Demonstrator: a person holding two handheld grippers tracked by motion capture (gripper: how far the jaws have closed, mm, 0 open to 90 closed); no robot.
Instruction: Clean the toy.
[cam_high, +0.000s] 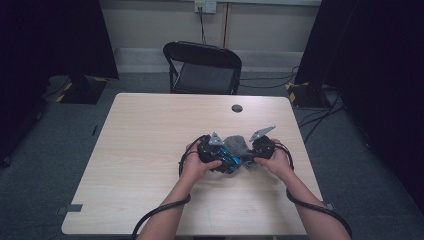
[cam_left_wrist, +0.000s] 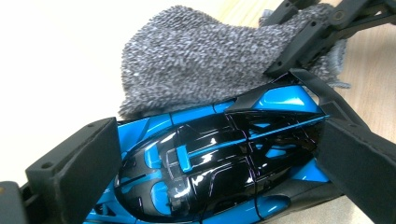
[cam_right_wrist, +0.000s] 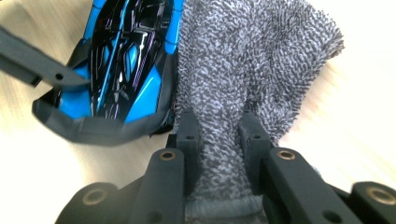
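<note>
Pale wooden table (cam_high: 150, 150) | left gripper (cam_left_wrist: 210, 154) clamped glossy blue-black toy car (cam_left_wrist: 210, 158) | right gripper (cam_right_wrist: 217, 135) pinched grey terry cloth (cam_right_wrist: 252, 60) beside it | advice: wipe lightly, keep car clamped.

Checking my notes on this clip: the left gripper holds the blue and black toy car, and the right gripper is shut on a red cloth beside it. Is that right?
Not quite: the cloth is grey, not red, as the right gripper view shows. The rest stands: the right gripper is shut on it, and the left gripper holds the blue and black toy car beside it.
</note>
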